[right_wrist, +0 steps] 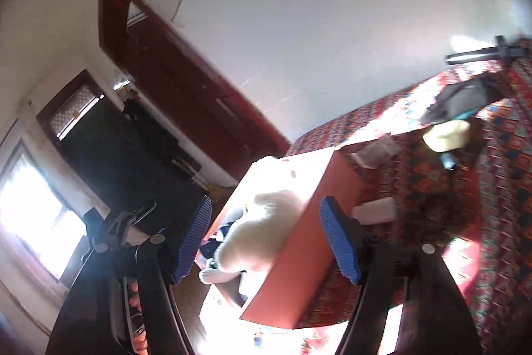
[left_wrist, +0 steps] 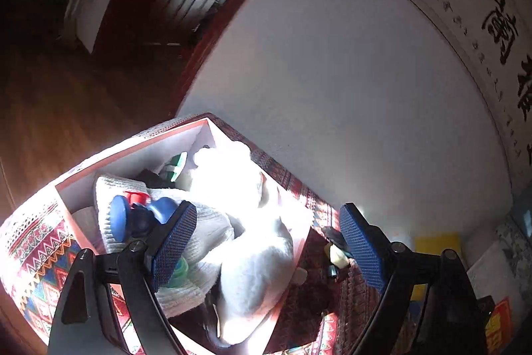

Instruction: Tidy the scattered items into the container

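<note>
A pink box (left_wrist: 139,160) with white inner walls stands on a patterned red cloth (left_wrist: 36,258). Inside it lie a white fluffy item (left_wrist: 256,255), a white knitted cloth (left_wrist: 212,232), a blue and red toy (left_wrist: 133,212) and something green (left_wrist: 178,167). My left gripper (left_wrist: 269,243) hangs open over the box, with nothing pressed between its blue pads (left_wrist: 176,242). In the right wrist view the same box (right_wrist: 299,242) shows its pink side, the fluffy item (right_wrist: 262,225) bulging out. My right gripper (right_wrist: 267,242) is open astride the box's near wall, gripping nothing.
On the cloth beside the box lie a small black and cream item (left_wrist: 335,250), a white block (right_wrist: 374,210), a clear plastic piece (right_wrist: 375,152), a cream cap (right_wrist: 447,135) and a dark grey object (right_wrist: 465,98). A white wall and a dark wooden door (right_wrist: 173,82) stand behind.
</note>
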The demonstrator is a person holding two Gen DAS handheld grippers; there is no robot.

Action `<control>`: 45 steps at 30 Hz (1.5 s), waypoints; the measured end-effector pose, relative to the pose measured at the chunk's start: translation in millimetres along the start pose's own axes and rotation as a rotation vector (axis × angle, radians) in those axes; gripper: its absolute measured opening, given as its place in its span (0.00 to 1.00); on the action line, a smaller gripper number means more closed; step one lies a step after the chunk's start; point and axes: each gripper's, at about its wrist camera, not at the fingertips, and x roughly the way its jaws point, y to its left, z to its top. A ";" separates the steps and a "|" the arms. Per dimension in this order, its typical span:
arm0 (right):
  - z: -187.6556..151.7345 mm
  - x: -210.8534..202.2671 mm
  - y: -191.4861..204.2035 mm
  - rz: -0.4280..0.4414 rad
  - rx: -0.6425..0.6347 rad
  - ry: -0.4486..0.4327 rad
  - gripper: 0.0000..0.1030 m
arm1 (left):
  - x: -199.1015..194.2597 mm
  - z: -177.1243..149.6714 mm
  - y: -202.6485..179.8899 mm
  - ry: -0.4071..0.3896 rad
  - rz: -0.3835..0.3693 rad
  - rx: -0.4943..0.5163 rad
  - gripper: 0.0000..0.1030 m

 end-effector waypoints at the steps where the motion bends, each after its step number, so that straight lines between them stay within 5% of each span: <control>1: -0.3 -19.9 -21.9 -0.033 0.042 -0.027 0.71 | 8.9 -17.1 -27.0 0.044 -0.018 0.087 0.85; 6: 16.6 -90.5 -106.2 -0.153 0.212 -0.136 0.72 | 103.2 -108.4 -122.1 0.262 0.017 0.351 0.85; 12: 33.3 -121.4 -175.2 -0.173 0.345 -0.182 0.75 | 231.1 -169.1 -123.9 0.444 0.244 0.394 0.85; 16: 34.9 -119.1 -205.9 -0.176 0.408 -0.151 0.75 | 270.4 -174.4 -109.1 0.465 0.269 0.356 0.85; 21: 38.1 -106.4 -217.5 -0.179 0.389 -0.074 0.75 | 308.6 -189.4 -115.8 0.479 0.328 0.446 0.85; 24: 40.3 -108.5 -222.6 -0.211 0.382 -0.065 0.75 | 305.7 -188.9 -107.6 0.440 0.306 0.412 0.56; 26: 42.0 -116.3 -230.0 -0.254 0.395 -0.084 0.75 | 301.0 -182.8 -107.7 0.472 0.252 0.354 0.08; 27: 42.6 -120.9 -234.5 -0.273 0.407 -0.098 0.75 | 296.0 -179.5 -110.1 0.475 0.230 0.337 0.00; 35: 26.4 -160.7 -277.1 -0.325 0.626 -0.164 0.75 | 232.8 -141.9 -128.7 0.419 0.025 0.220 0.00; 37: 22.9 -169.2 -279.7 -0.315 0.662 -0.194 0.75 | 237.1 -132.7 -125.7 0.446 0.060 0.177 0.02; 38: 22.6 -170.9 -279.8 -0.308 0.672 -0.204 0.75 | 243.1 -129.7 -123.5 0.473 0.083 0.147 0.08; 40: 23.4 -168.4 -277.3 -0.297 0.677 -0.210 0.75 | 262.1 -124.9 -116.4 0.520 0.115 0.062 0.71; 41: 24.2 -165.1 -275.9 -0.289 0.675 -0.208 0.75 | 271.5 -122.2 -113.2 0.518 0.136 0.020 0.81; 45: 30.9 -147.5 -271.4 -0.258 0.657 -0.173 0.75 | 309.8 -108.3 -107.1 0.509 0.198 -0.117 0.85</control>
